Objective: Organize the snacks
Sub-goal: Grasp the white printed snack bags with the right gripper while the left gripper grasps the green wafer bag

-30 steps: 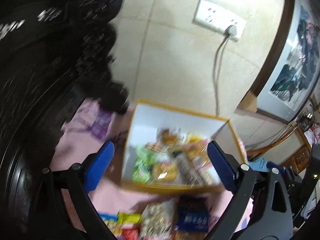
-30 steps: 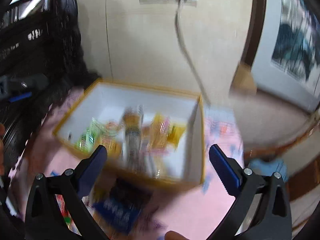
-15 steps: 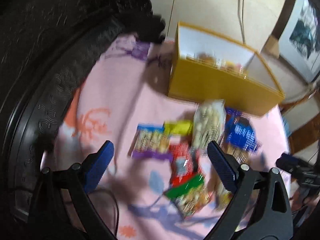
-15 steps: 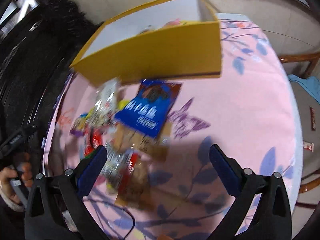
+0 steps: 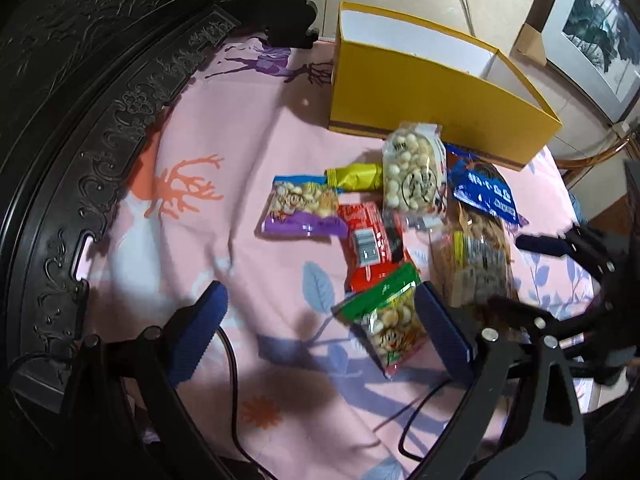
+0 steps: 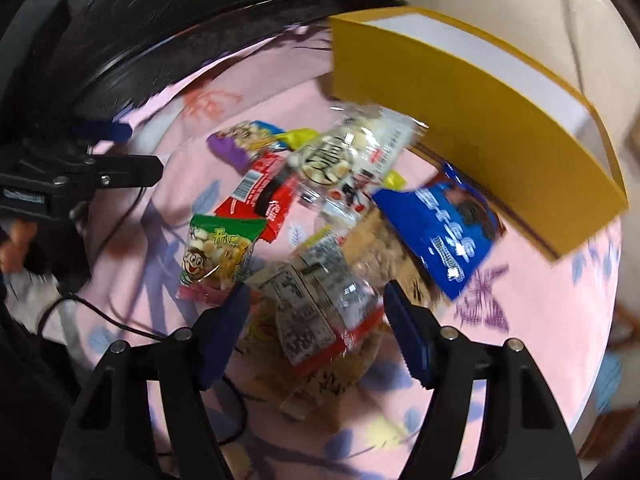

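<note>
Several snack packets lie in a heap on the pink cloth (image 5: 224,128) in front of a yellow box (image 5: 420,92) (image 6: 460,112). My right gripper (image 6: 316,324) points down over a clear packet of brown snacks (image 6: 316,308) (image 5: 476,264). Its jaws are closing, with the packet between them and the pads just clear of its sides. My left gripper (image 5: 320,332) hangs open above bare cloth. A green packet (image 5: 388,316) (image 6: 216,252) lies against its right finger. Also in the heap are a red packet (image 5: 368,240), a purple packet (image 5: 304,212), a bag of white balls (image 5: 412,176) and a blue packet (image 5: 484,192).
A dark carved wooden frame (image 5: 80,120) curves round the cloth's left side. A black cable (image 5: 232,380) trails over the cloth near me. Behind the box stands a wall with a framed picture (image 5: 592,28). A hand (image 6: 12,248) holds the left gripper.
Both grippers swung down from over the box's inside to the heap in front of it. The right gripper's jaws narrowed around the clear packet. The left stayed wide.
</note>
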### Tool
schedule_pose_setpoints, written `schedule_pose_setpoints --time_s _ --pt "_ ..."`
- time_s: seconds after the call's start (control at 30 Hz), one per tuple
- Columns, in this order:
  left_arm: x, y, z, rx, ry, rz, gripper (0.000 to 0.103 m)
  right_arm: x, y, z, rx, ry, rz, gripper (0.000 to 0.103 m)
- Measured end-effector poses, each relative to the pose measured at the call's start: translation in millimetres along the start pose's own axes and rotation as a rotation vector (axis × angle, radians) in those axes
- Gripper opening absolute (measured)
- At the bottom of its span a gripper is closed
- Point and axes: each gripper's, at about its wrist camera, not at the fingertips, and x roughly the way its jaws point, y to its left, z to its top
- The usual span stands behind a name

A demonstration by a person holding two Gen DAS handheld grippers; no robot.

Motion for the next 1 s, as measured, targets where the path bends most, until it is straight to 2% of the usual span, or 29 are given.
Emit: schedule_pose_setpoints --time_s 0.1,0.27,0.37,0.43,0.53,0.7,0.87,1.0 --pt "0.7 1.4 -7.4 0.000 0.015 -0.005 0.096 12.2 3.5 4.3 -0.079 0.031 -0.016 0.071" --pt "2.5 5.7 -11.6 -0.015 0.026 -0.008 0.096 29.9 2.5 4.7 -0.119 0.082 0.038 0.070" --pt "4.1 7.9 -11.0 -0.022 0.028 -0.011 0.096 30.3 3.9 2.7 -0.122 0.078 0.037 0.054" --pt "7.7 7.9 -11.6 -0.026 0.036 -0.020 0.096 25.6 2.1 1.6 -0.083 0.067 0.030 0.048" --pt "17.3 3.5 -13.5 -0.016 0.069 -0.054 0.096 12.6 -4.3 -4.3 0.000 0.040 0.024 0.046" --pt "37.1 -14.4 -14.9 0.026 0.115 -0.100 0.096 -14.8 -28.8 -26.7 0.270 -0.007 0.038 0.046" --pt "62.0 -32.3 -11.9 0.030 0.183 -0.162 0.096 -26.4 -30.1 -43.1 0.342 0.002 0.016 0.046" --pt "80.9 -38.8 -11.4 -0.024 0.237 -0.177 0.093 -33.5 -28.8 -51.6 0.369 -0.001 0.018 0.046"
